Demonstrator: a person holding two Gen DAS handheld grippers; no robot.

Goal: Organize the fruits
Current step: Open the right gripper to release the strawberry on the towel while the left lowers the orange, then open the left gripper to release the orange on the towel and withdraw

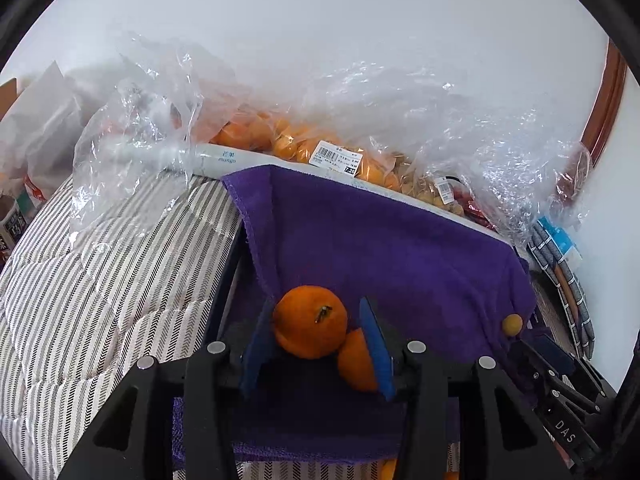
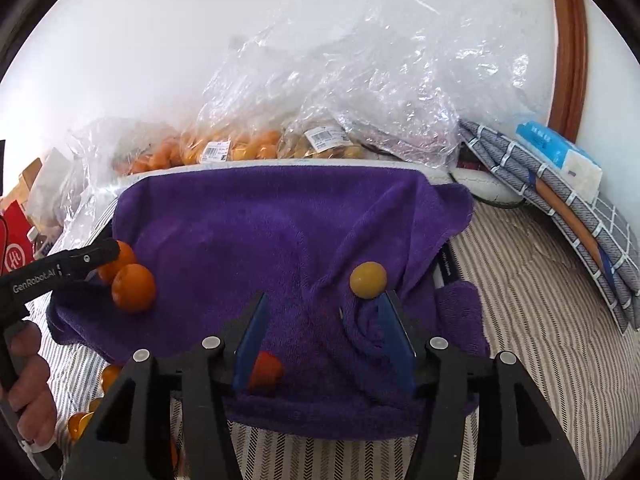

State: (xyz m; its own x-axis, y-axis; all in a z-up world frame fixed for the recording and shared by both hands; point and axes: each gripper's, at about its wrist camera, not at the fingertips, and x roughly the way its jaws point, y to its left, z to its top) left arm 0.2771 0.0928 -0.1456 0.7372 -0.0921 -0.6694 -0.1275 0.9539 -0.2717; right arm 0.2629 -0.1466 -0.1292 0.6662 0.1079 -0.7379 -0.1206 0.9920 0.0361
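Observation:
A purple towel lines a tray; it also shows in the right wrist view. My left gripper is open around an orange mandarin resting on the towel, with a second mandarin against the right finger. In the right wrist view the left gripper sits over these mandarins. My right gripper is open and empty above the towel. A small yellow fruit lies just beyond its right fingertip; it also shows in the left wrist view. A small red-orange fruit lies by the left finger.
Clear plastic bags of oranges and small yellow fruits lie behind the tray against the white wall. A striped bedcover surrounds it. Folded grey cloths and a blue box lie at right. Several small fruits lie at lower left.

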